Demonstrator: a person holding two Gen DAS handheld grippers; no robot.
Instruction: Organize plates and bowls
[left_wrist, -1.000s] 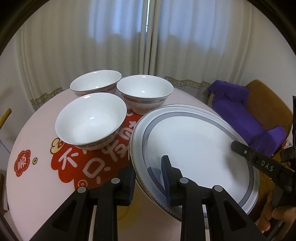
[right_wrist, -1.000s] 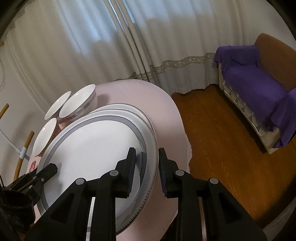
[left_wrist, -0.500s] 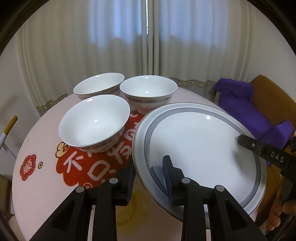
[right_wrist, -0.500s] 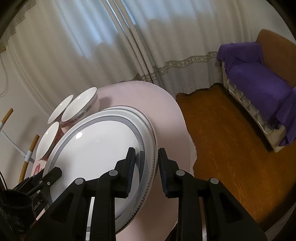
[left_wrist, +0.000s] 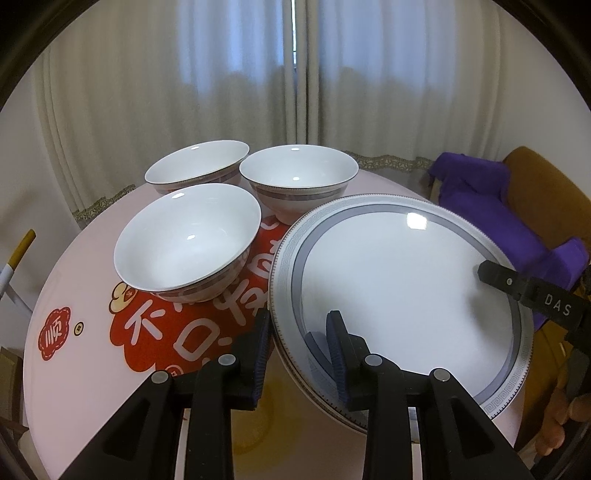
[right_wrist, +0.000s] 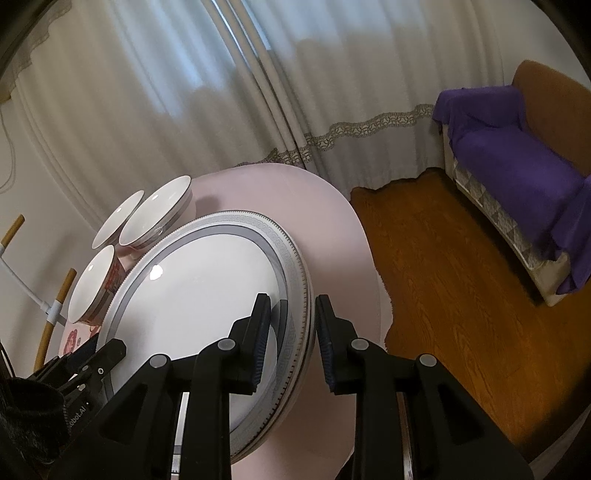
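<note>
Left gripper (left_wrist: 300, 338): its two fingers straddle the near-left rim of the plates, one pad outside the edge, the other lying over the white face; they look pinched on the rim, though whether the outer pad presses the underside cannot be told.
Right gripper (right_wrist: 291, 328): it brackets the opposite rim, one finger over the plate's face, the other outside the edge with a sliver of gap showing; spread slightly, not clamped tight by the look of it.
Plates (left_wrist: 402, 295): a large white plate with a grey band and key-pattern border, a second rim edge peeking just beneath it, so a stack of at least two; it sits toward the table's right edge, tilted in the right wrist view, and it is unclear whether it rests on the table.
Bowls: three white bowls with grey bands, clustered on the far left part of the table; the nearest bowl (left_wrist: 186, 242) sits just beside the plates, the other two, the left bowl (left_wrist: 197, 168) and the right bowl (left_wrist: 299, 177), behind it toward the far edge.
Table (left_wrist: 92, 354): round, pale pink, with a red printed design (left_wrist: 192, 328) under the bowls.
Background: pale curtains (left_wrist: 221, 92), a brown sofa with a purple throw (right_wrist: 517, 158), wood floor (right_wrist: 443, 277).
</note>
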